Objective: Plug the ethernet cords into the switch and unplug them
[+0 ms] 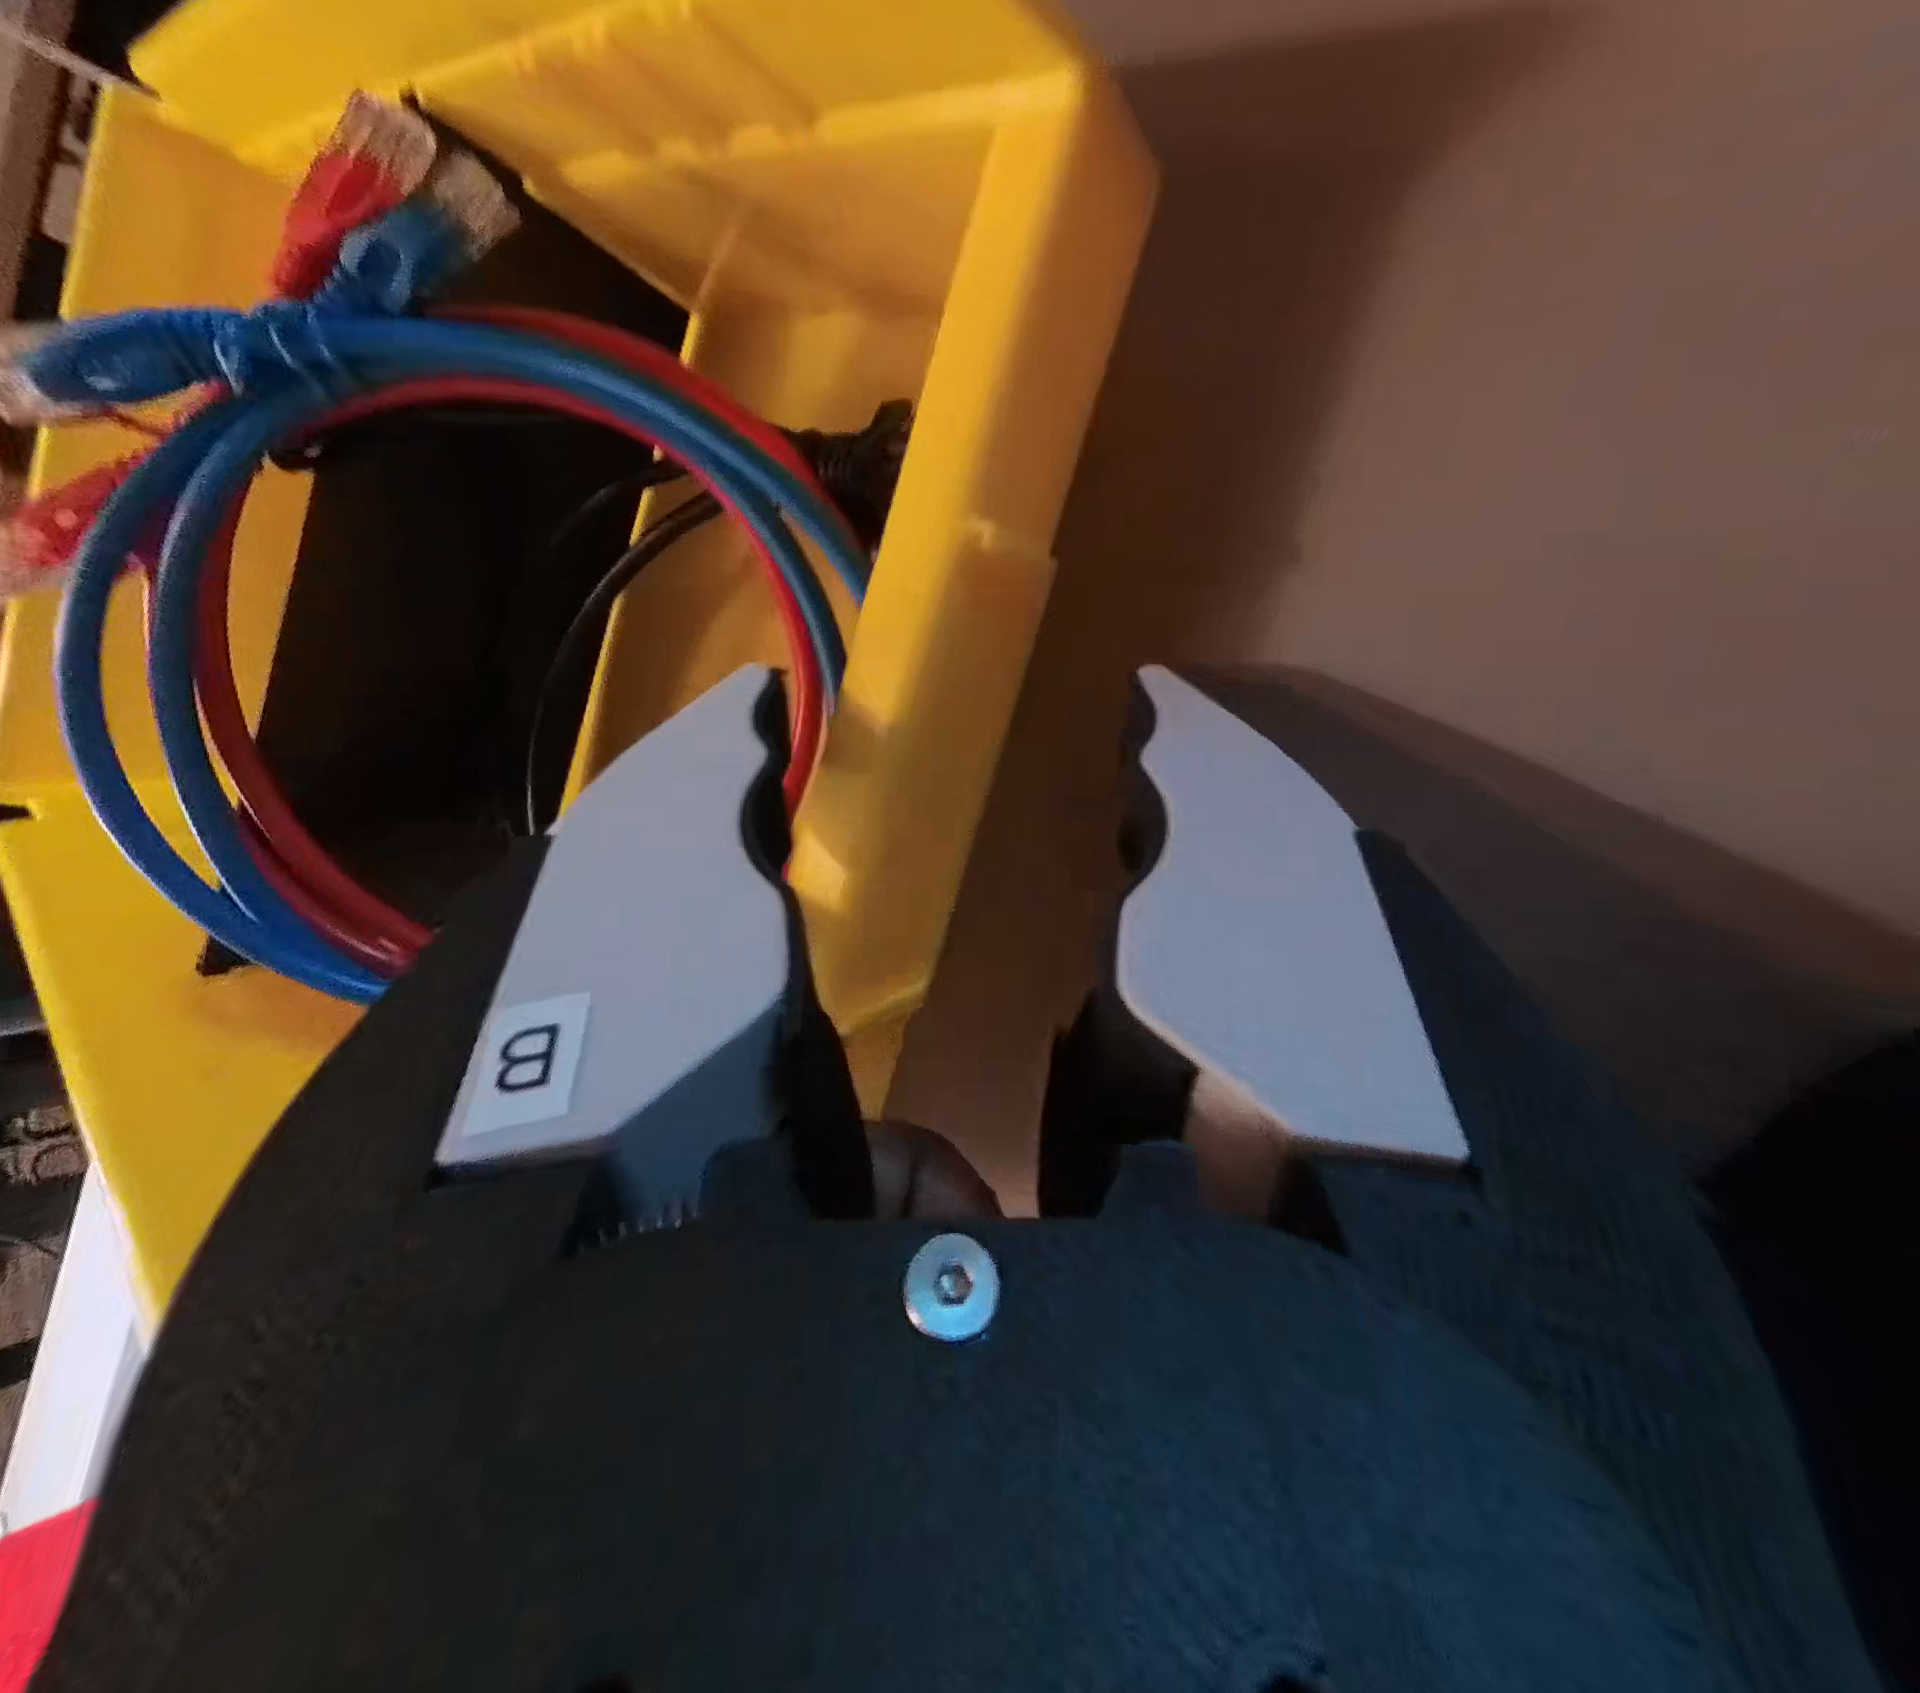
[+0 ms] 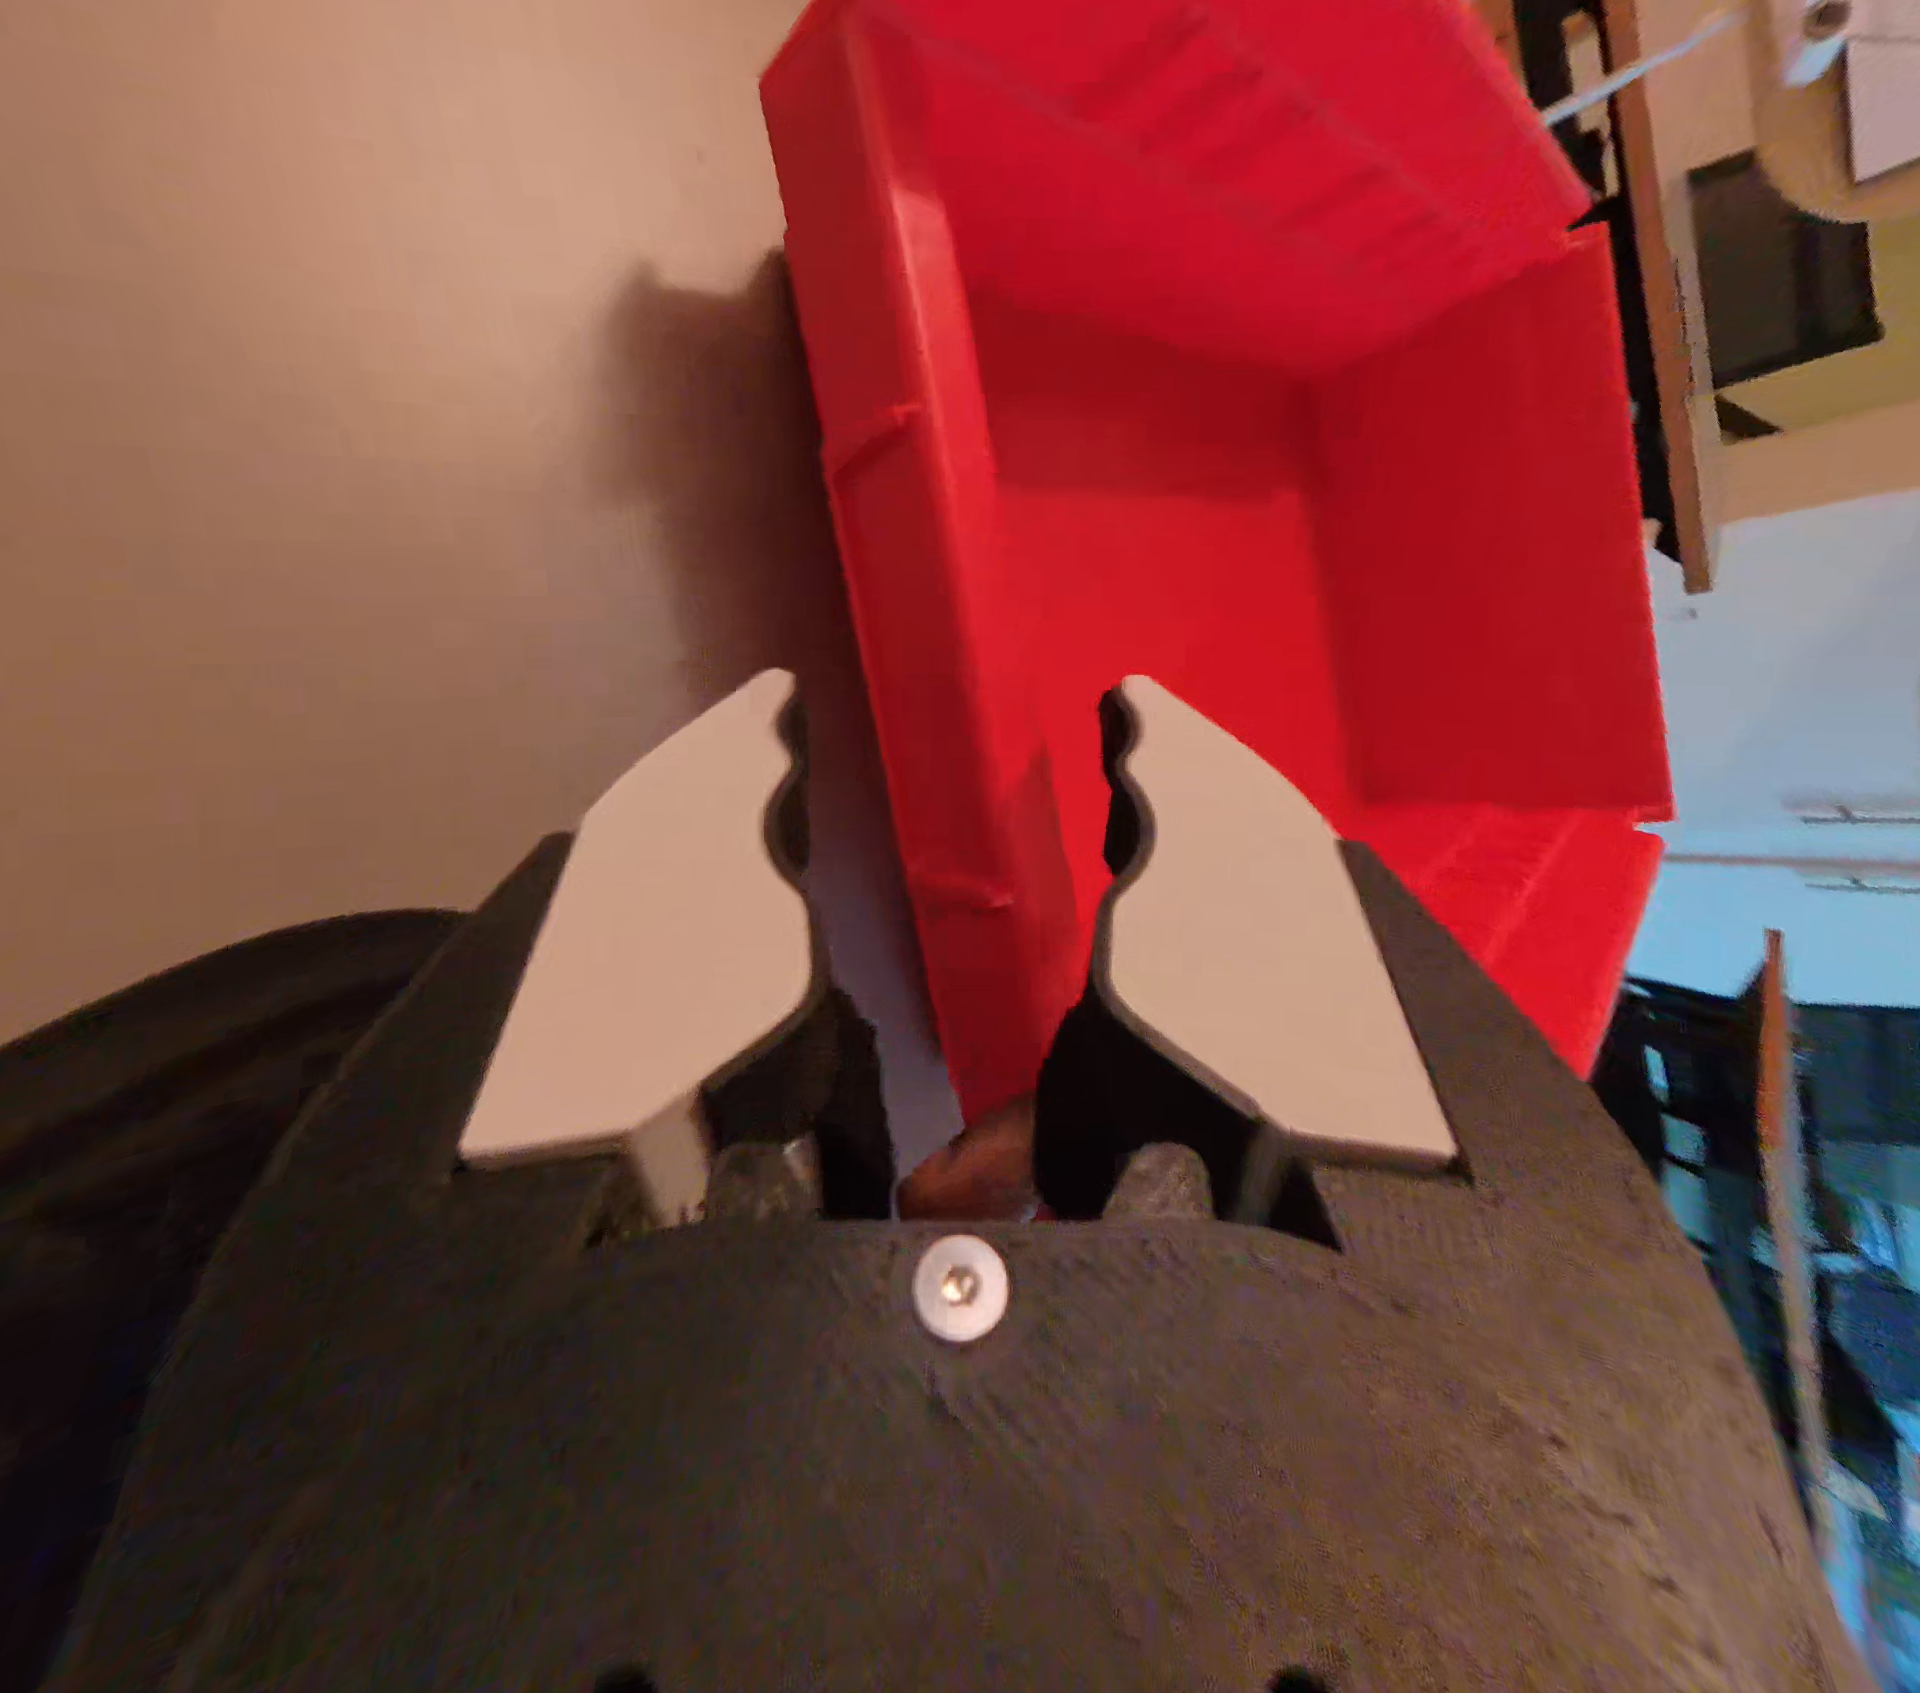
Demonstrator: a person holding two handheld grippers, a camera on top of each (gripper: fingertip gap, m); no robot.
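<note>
A bundle of blue and red ethernet cords [image 1: 499, 355] lies coiled in a yellow bin [image 1: 727, 33], tied together near their clear plugs [image 1: 416, 157]. A black box [image 1: 416, 604], probably the switch, lies under the coil with a thin black cable [image 1: 582, 604] beside it. My left gripper [image 1: 951, 687] is open, its fingers either side of the yellow bin's near wall. My right gripper [image 2: 951, 687] is open, its fingers either side of the wall of an empty red bin [image 2: 1195, 189]. Both views are blurred.
Both bins rest on a tan table surface [image 2: 312, 293]. A dark rounded object [image 1: 1558, 812] lies beside the left gripper, and one also shows in the right wrist view [image 2: 156, 1072]. Shelving and clutter [image 2: 1766, 189] stand beyond the red bin. Left tips to right tips: about 30 centimeters.
</note>
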